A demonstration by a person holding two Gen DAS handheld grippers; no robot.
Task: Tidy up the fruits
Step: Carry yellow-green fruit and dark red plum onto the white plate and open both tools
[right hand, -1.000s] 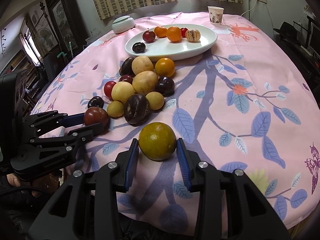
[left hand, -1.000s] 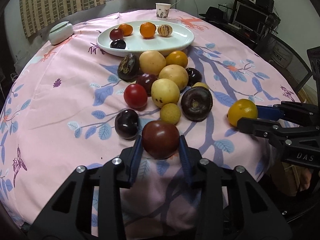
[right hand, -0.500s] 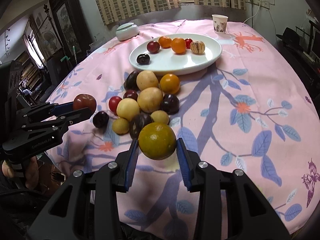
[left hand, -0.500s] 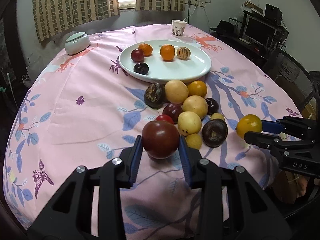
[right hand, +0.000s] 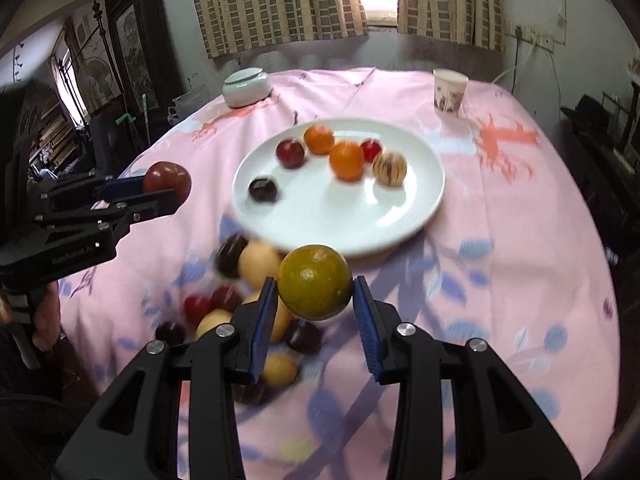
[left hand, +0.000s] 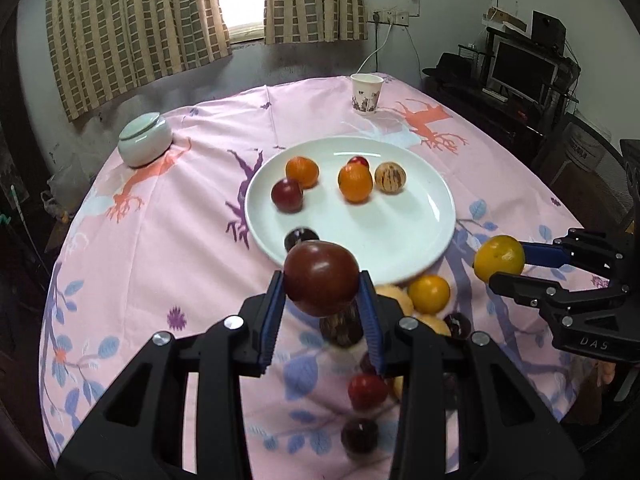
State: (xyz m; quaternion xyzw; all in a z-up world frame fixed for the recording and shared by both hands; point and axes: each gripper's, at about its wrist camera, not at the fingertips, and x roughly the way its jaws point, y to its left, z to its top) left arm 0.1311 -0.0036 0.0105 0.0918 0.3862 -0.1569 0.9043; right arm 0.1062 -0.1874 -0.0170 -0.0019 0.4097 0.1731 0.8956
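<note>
Striped curtains [left hand: 136, 28] hang behind the counter [left hand: 172, 240] with its pink flowered cloth, and we've got both claws up in the air above it. Our left claw [left hand: 321, 276] is clamped on a dark red tomato [left hand: 321, 278], squeezed between the blue pads, just short of the white plate [left hand: 400, 236]. Our right claw [right hand: 314, 286] pinches a yellow-green orange [right hand: 315, 282] the same way, raised over the fruit pile [right hand: 256, 264] near the plate's front edge. On the plate we see six fruits sitting; a paper cup [left hand: 366, 94] and a lidded jar [left hand: 145, 139] stand beyond.
</note>
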